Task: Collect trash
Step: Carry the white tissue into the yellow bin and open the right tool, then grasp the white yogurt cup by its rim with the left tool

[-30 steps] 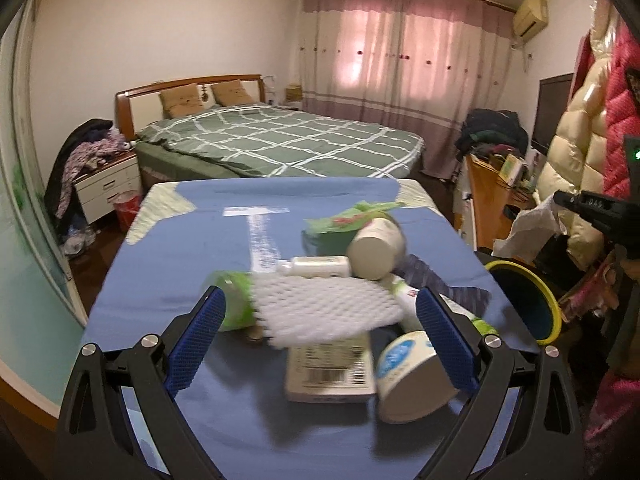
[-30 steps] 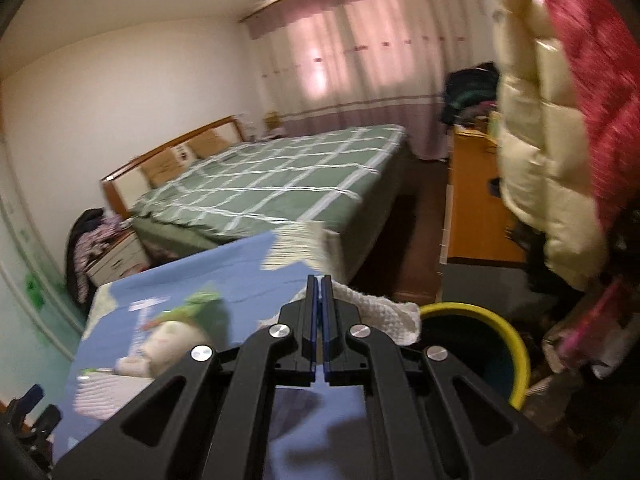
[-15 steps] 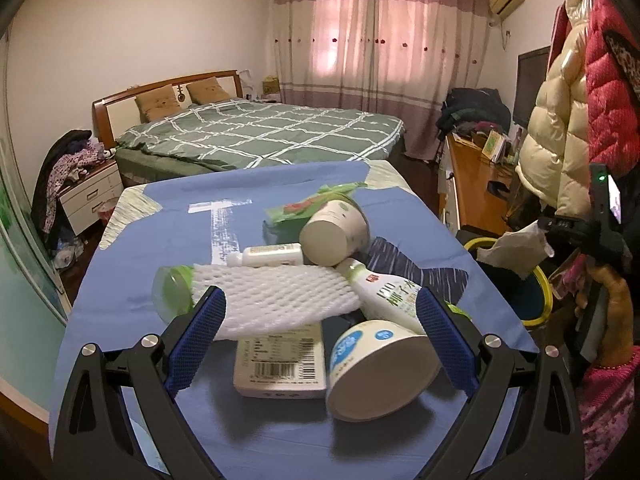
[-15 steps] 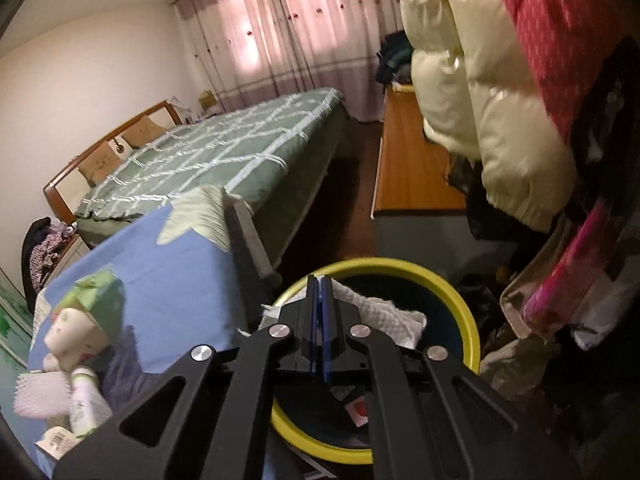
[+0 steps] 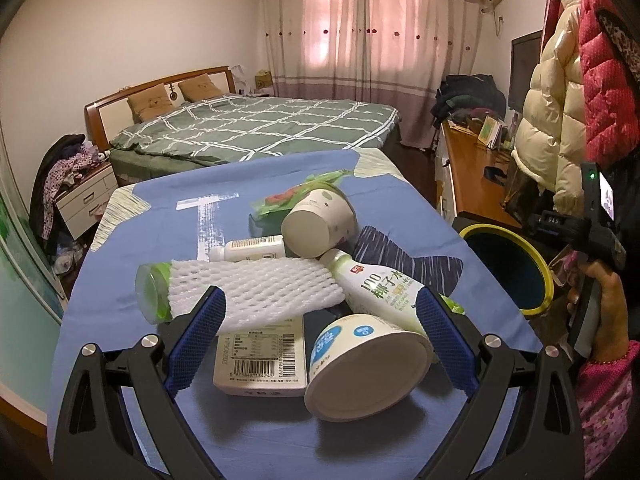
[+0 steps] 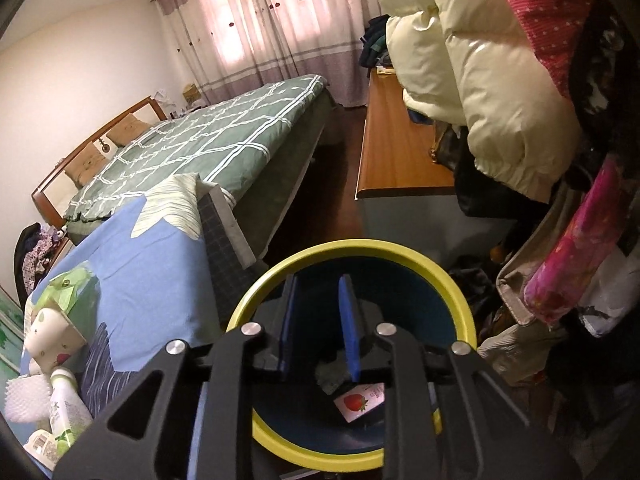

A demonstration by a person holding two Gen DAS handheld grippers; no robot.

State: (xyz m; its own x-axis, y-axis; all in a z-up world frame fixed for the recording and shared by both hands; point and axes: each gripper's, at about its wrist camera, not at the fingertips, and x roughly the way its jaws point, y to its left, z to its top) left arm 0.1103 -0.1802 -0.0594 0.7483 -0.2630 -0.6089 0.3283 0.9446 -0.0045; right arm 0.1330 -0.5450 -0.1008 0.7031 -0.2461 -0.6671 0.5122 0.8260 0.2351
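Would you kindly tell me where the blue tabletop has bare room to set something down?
Free: the left strip of the blue tabletop beside the white foam net, and the far end behind the green wrapper. Crowded: the middle, around the coconut-water bottle and white tub.

Trash is lying heaped on the blue-covered table (image 5: 132, 300): a white foam net sleeve (image 5: 260, 292) around a green bottle, a coconut-water bottle (image 5: 380, 290), two tipped paper cups (image 5: 320, 220), a barcoded box (image 5: 260, 360). Beside it, the yellow-rimmed bin (image 6: 360, 250) is standing open, holding a strawberry-printed wrapper (image 6: 358, 402).
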